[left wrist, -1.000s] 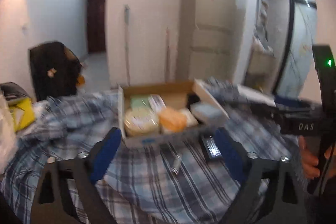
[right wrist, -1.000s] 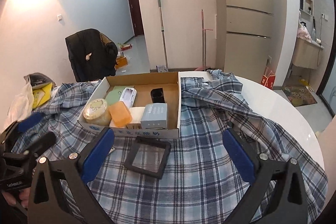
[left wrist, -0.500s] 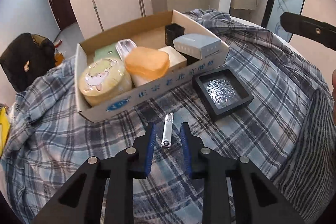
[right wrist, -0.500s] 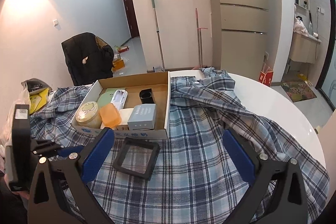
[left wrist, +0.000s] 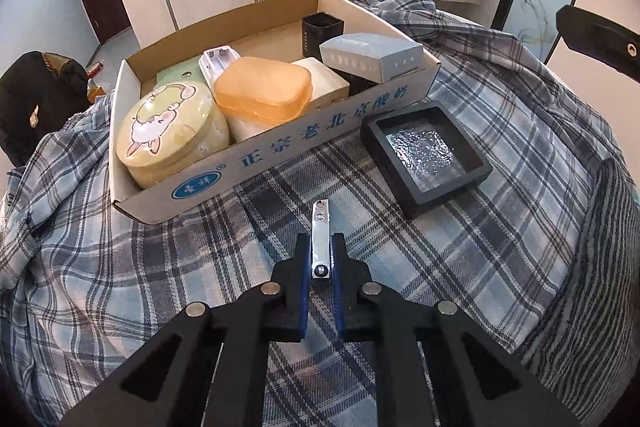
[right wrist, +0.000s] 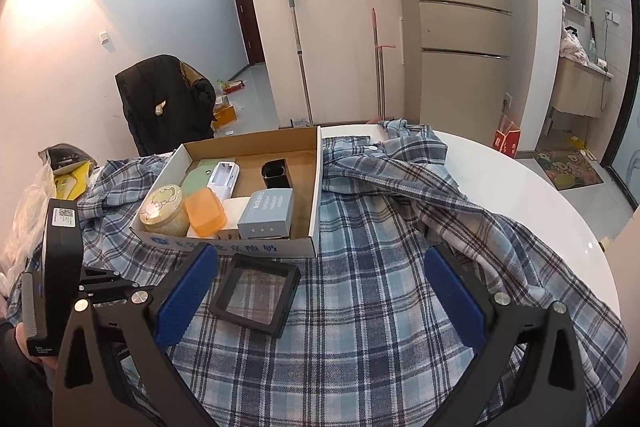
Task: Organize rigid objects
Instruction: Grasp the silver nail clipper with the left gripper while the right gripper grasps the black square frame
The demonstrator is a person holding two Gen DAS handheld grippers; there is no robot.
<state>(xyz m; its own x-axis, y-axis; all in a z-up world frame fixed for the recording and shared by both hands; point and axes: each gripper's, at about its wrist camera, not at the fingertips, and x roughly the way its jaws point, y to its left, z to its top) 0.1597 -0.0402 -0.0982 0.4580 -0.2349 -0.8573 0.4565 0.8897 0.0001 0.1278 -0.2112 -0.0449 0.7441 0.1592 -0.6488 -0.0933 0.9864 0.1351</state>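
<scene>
Left gripper [left wrist: 321, 259] has just dropped from a raised, wide-open pose to the cloth, and its jaws have just been closing. They are now clamped on the nail clipper [left wrist: 320, 239], pads pressing its sides near the pivot end. The clipper lies at lower centre of the left wrist view on the plaid shirt [left wrist: 460, 259], with its free end pointing up-frame toward the cardboard box [left wrist: 280, 151]. It still looks flat on the fabric, not lifted.

Right gripper [right wrist: 320, 291] has not moved: jaws spread wide, nothing between them, hovering over the black square frame [right wrist: 256, 293], which sits just in front of the box.

Read: grasp looks secured, so the next step is likely to lift it and carry it into the box. Free floor shows at the back of the box, between the white remote [left wrist: 220, 61] and the black cup [left wrist: 322, 31]. Risk: thin metal slipping between the pads.
</scene>
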